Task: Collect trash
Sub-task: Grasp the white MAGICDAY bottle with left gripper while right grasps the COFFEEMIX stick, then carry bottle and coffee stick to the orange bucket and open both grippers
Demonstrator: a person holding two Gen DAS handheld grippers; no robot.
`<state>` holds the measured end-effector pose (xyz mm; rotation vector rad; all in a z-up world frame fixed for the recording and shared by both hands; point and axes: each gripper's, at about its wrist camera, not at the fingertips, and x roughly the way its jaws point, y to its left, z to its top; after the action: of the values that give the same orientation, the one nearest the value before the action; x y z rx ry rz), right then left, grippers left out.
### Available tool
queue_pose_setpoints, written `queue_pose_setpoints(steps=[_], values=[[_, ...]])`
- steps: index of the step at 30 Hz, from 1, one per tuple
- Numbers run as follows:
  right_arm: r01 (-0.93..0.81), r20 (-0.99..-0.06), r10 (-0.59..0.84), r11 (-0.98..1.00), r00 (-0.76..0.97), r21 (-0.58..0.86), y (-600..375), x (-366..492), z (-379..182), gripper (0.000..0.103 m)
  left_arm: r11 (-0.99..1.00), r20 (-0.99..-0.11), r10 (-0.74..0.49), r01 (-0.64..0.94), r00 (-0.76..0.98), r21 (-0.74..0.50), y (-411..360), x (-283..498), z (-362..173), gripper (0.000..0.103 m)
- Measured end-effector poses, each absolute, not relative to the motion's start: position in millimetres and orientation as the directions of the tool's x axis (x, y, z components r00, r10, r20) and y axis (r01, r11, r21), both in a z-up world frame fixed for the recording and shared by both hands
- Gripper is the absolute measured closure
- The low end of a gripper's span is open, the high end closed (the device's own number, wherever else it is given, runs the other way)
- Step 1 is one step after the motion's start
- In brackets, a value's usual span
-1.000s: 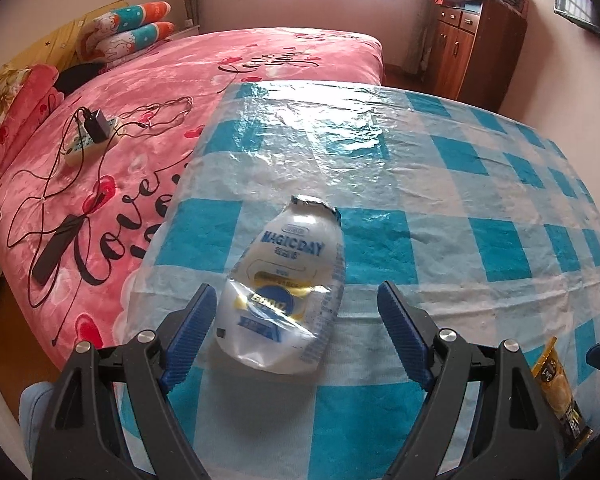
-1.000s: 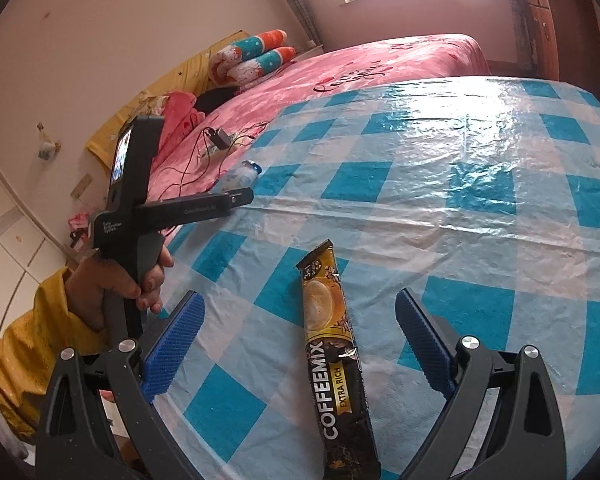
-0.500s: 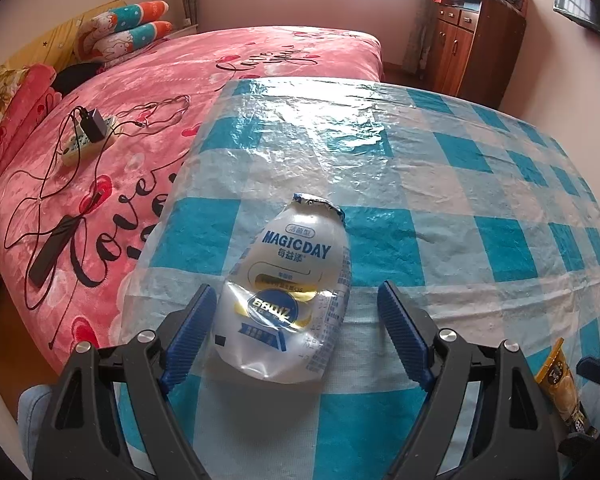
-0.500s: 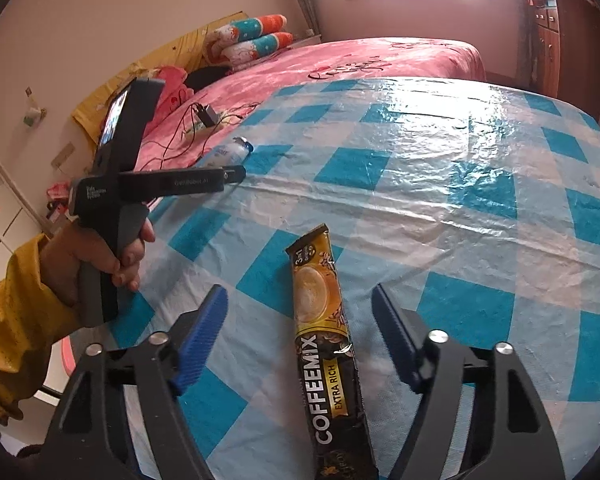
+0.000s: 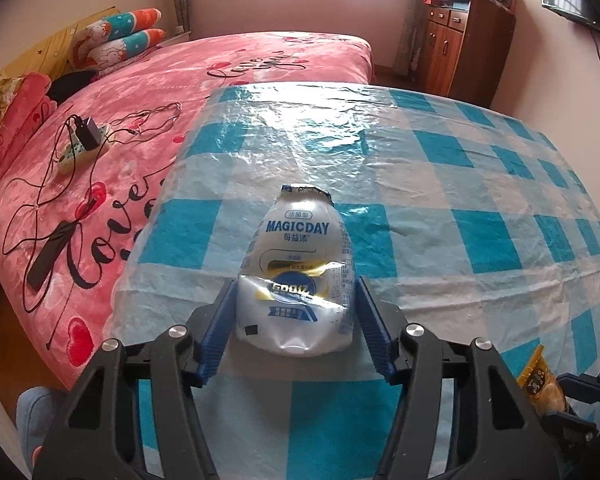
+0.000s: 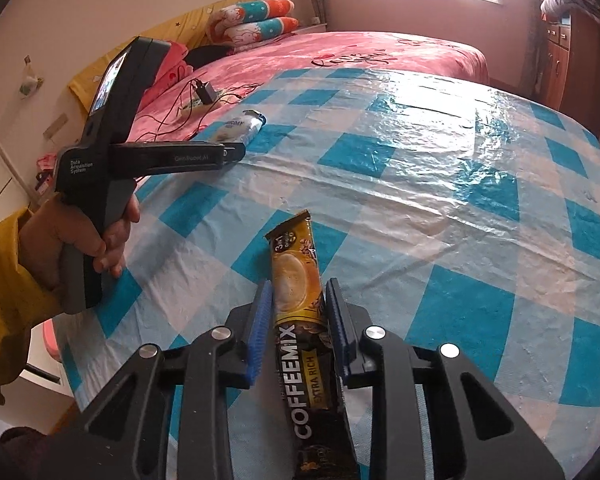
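Note:
A crumpled white MAGICDAY bottle (image 5: pixel 300 240) lies on the blue-and-white checked cloth (image 5: pixel 440 184). My left gripper (image 5: pixel 295 286) is closing, and its blue pads press the bottle's lower sides. In the right wrist view a gold and black COFFEEMIX sachet (image 6: pixel 290 248) lies flat on the cloth. My right gripper (image 6: pixel 299 284) is closing on its middle, pads against both long edges. That view also shows the left gripper (image 6: pixel 236 152) in a hand with a yellow sleeve (image 6: pixel 80 248), at the bottle (image 6: pixel 238 128). The sachet (image 5: pixel 540 384) shows at the left view's lower right.
A pink bed (image 5: pixel 180 80) adjoins the table on the left and far side. On it lie a power strip with a charger (image 5: pixel 80 144), cables and pillows (image 5: pixel 120 40). A wooden cabinet (image 5: pixel 468 48) with folded blankets stands at the back right.
Both grippers' jaws have come together from wide open: the left onto the bottle, which now looks squeezed, the right onto the sachet. Neither hand has shifted much.

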<state>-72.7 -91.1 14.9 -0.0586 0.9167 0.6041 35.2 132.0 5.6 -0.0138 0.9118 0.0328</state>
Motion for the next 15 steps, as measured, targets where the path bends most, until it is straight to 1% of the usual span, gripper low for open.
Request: queue_pose_setpoints(steps=[8, 15], values=[[-0.516, -0.749, 0.481, 0.828, 0.456, 0.218, -93.3, -73.6, 16.2, 0.079, 0.999, -0.790, 0.002, -0.030, 0.612, -0.020, 131.1, 17.6, 6.4, 0.043], [-0.508, -0.732, 0.487, 0.832, 0.477, 0.223, -97.5, -75.6, 19.6, 0.079, 0.997, -0.786, -0.045, -0.020, 0.616, -0.073, 129.9, -8.4, 9.4, 0.043]])
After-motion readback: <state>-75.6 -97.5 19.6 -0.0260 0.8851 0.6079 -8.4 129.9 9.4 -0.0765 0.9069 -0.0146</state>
